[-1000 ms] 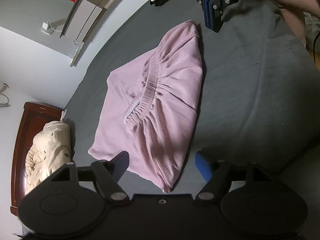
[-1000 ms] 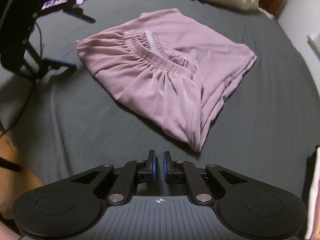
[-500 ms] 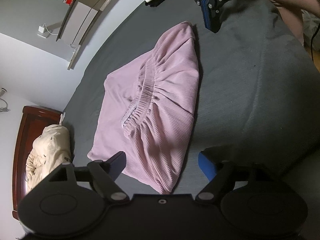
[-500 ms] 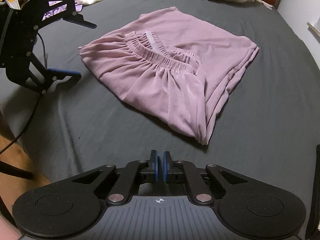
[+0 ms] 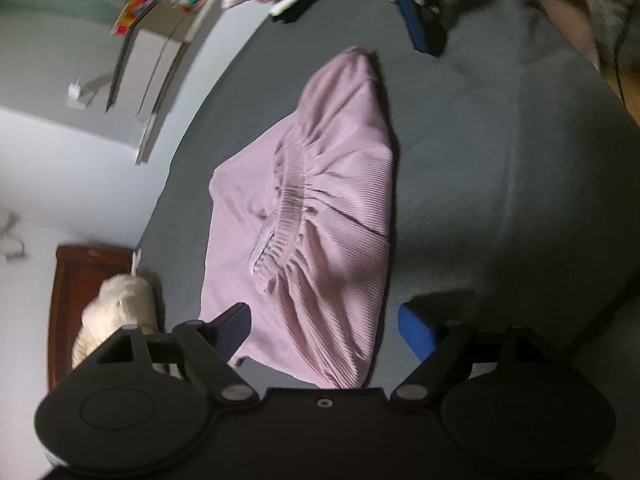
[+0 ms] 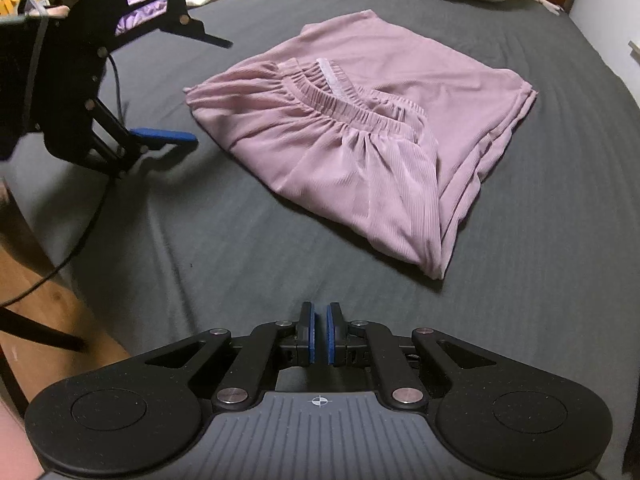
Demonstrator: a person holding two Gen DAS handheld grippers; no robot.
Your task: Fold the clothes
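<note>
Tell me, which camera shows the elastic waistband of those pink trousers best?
The right wrist view: the waistband lies sharp, well lit and unobstructed there. The left wrist view shows it too, but blurred.

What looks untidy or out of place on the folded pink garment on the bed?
The pink garment is folded unevenly: its gathered elastic waistband lies diagonally across the top, and the lower layer sticks out at the far side. Nothing looks torn or stained.
</note>
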